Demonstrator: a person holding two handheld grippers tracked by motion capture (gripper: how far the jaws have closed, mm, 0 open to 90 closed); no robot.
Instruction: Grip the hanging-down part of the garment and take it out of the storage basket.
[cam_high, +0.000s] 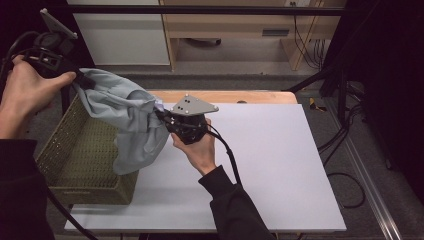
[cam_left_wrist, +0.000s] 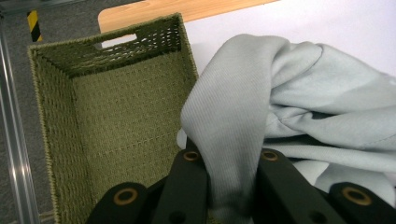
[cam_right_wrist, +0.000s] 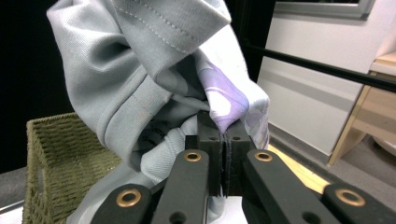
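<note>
Presently in hand: one pale grey garment (cam_high: 127, 117), lifted between two grippers above the left side of the table (cam_high: 280, 165), its lower folds hanging over a green woven basket (cam_high: 75, 155).

Left gripper (cam_high: 80, 80): raised at far left, jaws pinching a thick fold of grey cloth (cam_left_wrist: 233, 140).

Right gripper (cam_high: 162, 117): near the table's middle, jaws pressed together on a lilac-printed corner (cam_right_wrist: 229, 105) of the cloth.

Step, as judged: the garment is being taken out of the basket and spread for laying on the table.

Handling notes:
- Both pinches hold until the cloth hangs free of the basket rim.
- The hands draw apart level, so the bunched middle opens rather than twists.
- The hanging fold clears the rim before the cloth swings over the white top; a snag would likely drag the basket.
- The lower edge goes down first, then the rest is laid flat.

Not made out:
- Kind of garment; sleeves, collar and hem are lost in the bunching.
- Left pads, buried in cloth.
- Basket floor under the hanging fold.
- What the lilac print depicts.
</note>
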